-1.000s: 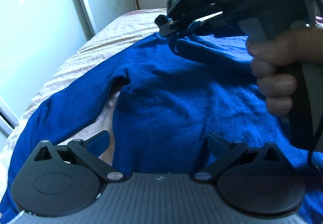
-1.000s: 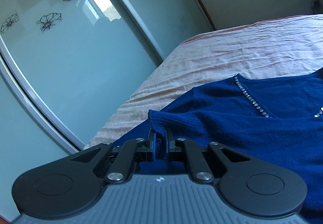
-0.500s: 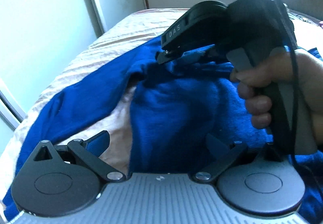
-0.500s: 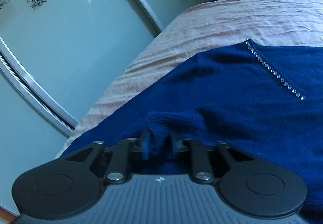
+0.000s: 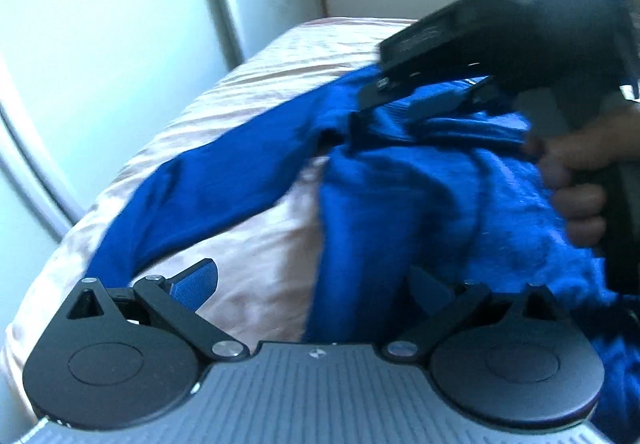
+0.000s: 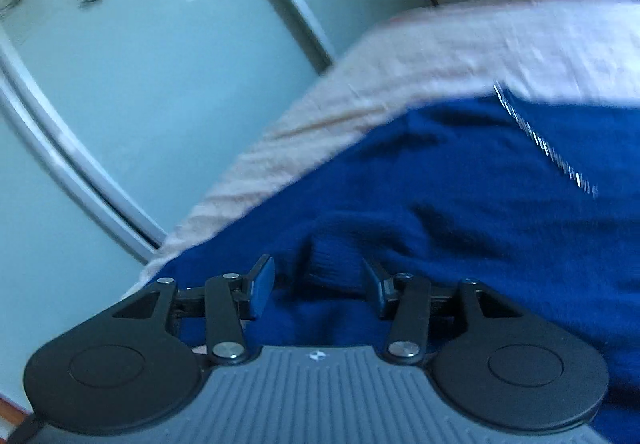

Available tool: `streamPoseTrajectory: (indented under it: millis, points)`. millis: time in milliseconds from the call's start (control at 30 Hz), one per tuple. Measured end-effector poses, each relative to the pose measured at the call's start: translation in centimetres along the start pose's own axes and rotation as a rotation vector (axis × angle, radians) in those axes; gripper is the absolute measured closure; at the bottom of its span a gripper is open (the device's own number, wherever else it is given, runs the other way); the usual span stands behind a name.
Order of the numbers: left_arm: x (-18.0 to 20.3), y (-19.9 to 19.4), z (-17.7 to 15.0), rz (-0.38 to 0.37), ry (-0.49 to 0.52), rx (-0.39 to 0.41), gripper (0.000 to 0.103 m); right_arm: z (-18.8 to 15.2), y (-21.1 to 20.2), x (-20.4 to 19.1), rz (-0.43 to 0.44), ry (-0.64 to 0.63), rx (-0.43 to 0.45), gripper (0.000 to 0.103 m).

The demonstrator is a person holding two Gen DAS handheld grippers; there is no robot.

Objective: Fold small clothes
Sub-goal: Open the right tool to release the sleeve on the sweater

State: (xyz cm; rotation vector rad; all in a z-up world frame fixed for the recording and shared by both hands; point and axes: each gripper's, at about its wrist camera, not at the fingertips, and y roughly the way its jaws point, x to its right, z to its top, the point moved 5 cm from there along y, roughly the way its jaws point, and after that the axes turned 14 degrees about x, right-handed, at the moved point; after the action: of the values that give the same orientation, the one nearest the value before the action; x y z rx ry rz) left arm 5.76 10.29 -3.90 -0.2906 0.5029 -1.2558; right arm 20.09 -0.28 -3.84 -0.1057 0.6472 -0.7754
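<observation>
Right wrist view: the right gripper point(image 6: 318, 286) jaws are opening, the ribbed cuff point(image 6: 334, 258) of the blue sweater point(image 6: 460, 204) loose between them. Only the left wrist view shows the left gripper point(image 5: 316, 284), jaws released, above the bed point(image 5: 260, 276), sweater sleeve far left.

sweater point(image 6: 460, 204): blue knit, fuzzy | bedsheet point(image 5: 256, 284): pale creased cloth | wardrobe door point(image 6: 160, 84): probably glossy glass

In the left wrist view, a sweater point(image 5: 400, 204) is spread on the bed point(image 5: 256, 244), filling the centre and right of the frame, one sleeve point(image 5: 208, 188) stretched toward the lower left. Sliding doors point(image 5: 100, 64) are seen at upper left, behind the bed.
</observation>
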Motion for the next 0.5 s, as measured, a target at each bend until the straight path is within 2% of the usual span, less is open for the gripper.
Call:
streamPoseTrajectory:
  millis: [167,333,433,500]
  points:
    - [-4.8,-2.1,-1.0,0.125,-0.056,0.003,0.000,-0.3,-1.6,-4.6,0.081,-0.165,0.038,0.055]
    - [-10.2,-3.7,-3.3,0.256,-0.088,-0.050,0.000,-3.4,-1.9,-9.8,0.207,-0.330,-0.033,0.055]
    - [-12.4,-4.1,-5.1,0.283,-0.034,-0.080,0.000,-5.9,-1.4,-12.3,0.264,-0.392,-0.101,0.055]
    - [-12.9,-4.4,-6.2,0.260,0.020,-0.073,0.000,-7.3,-1.0,-13.5,0.288,-0.423,-0.142,0.055]
